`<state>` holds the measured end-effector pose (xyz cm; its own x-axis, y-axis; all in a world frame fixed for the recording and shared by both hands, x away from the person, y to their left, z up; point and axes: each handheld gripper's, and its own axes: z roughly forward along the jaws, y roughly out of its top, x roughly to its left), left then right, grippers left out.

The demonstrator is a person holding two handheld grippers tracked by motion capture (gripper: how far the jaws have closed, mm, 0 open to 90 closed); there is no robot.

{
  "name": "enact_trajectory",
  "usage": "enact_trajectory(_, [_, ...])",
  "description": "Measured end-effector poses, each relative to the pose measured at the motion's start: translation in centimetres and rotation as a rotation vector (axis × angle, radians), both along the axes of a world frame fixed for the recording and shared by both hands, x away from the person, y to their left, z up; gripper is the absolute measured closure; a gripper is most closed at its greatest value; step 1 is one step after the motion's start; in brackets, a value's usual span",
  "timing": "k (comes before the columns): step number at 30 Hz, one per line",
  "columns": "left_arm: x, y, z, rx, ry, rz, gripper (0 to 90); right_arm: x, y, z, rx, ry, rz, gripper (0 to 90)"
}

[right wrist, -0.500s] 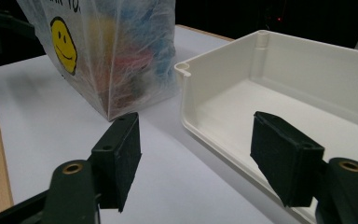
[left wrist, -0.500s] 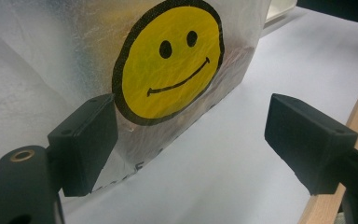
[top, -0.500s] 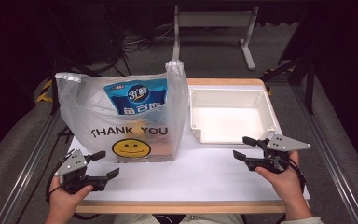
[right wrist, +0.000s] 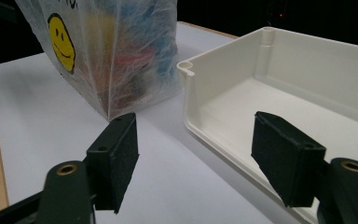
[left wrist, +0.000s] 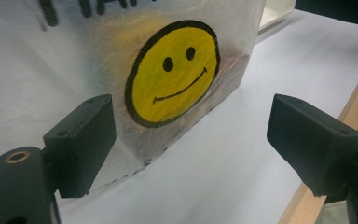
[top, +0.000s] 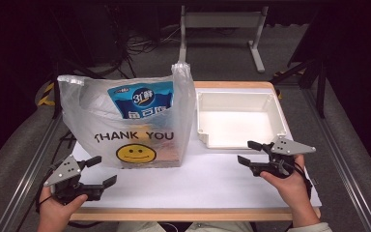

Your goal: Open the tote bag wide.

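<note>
Apparently unpacking not yet begun: bag (top: 125, 121) full, upright, just ahead of left gripper (top: 99, 171); blue packet (top: 142, 101) inside. Tray (top: 200, 113) empty, ahead of right gripper (top: 249, 152). Both grippers' jaws spread wide, holding nothing. All items left to move.

High view looks down; tool views sit low, sharing the bag (top: 125, 121).
</note>
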<state>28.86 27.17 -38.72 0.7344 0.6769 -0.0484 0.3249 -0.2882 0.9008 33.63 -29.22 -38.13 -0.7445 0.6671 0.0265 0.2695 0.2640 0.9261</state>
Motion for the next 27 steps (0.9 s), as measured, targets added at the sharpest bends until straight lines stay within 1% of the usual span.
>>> enact_trajectory(3, [0.0,1.2,0.2,-0.015,0.001,0.038,15.9,0.2,0.8,0.2,-0.021,0.0,0.013,33.2])
enact_trajectory(5, [0.0,1.8,0.5,-0.027,-0.007,0.066,15.4,0.4,1.3,0.3,-0.029,0.003,0.02,33.7])
enact_trajectory(6, [0.0,1.8,0.5,-0.027,-0.007,0.066,15.1,0.5,1.6,0.4,-0.03,0.004,0.023,33.9])
enact_trajectory(7, [-0.1,2.3,0.8,-0.028,-0.014,0.092,14.6,0.6,2.0,0.5,-0.033,0.003,0.029,34.1])
enact_trajectory(8, [-0.1,2.5,1.0,-0.024,-0.025,0.101,14.4,0.7,2.2,0.5,-0.034,0.0,0.032,34.3])
enact_trajectory(9, [-0.1,2.5,1.0,-0.024,-0.025,0.101,14.3,0.7,2.2,0.5,-0.034,0.0,0.032,34.3])
enact_trajectory(10, [-0.2,2.8,1.2,-0.025,-0.028,0.112,14.3,0.8,2.6,0.6,-0.032,-0.001,0.039,34.4])
enact_trajectory(14, [0.0,3.8,1.7,-0.061,-0.037,0.138,14.0,1.4,4.3,1.1,-0.032,-0.007,0.075,35.2])
enact_trajectory(16, [0.1,4.3,1.9,-0.074,-0.042,0.159,13.6,1.7,5.1,1.3,-0.023,-0.008,0.09,35.0])
enact_trajectory(19, [0.4,5.0,1.9,-0.085,-0.04,0.172,12.7,2.0,6.2,1.5,-0.011,-0.015,0.102,34.9])
enact_trajectory(20, [0.5,5.1,1.9,-0.086,-0.041,0.178,12.6,2.2,6.6,1.6,-0.003,-0.01,0.11,36.5])
enact_trajectory(21, [0.6,5.3,1.9,-0.081,-0.043,0.182,12.5,2.3,7.0,1.6,-0.003,-0.003,0.122,36.7])
enact_trajectory(23, [0.9,5.5,2.1,-0.079,-0.048,0.189,12.1,2.5,7.8,1.7,-0.005,-0.017,0.134,36.4])
enact_trajectory(25, [1.0,5.6,2.3,-0.074,-0.051,0.191,11.6,2.6,8.4,1.9,0.003,-0.01,0.142,36.8])
enact_trajectory(27, [1.3,5.6,2.4,-0.073,-0.052,0.186,11.2,2.7,9.1,2.1,0.005,-0.021,0.139,33.9])
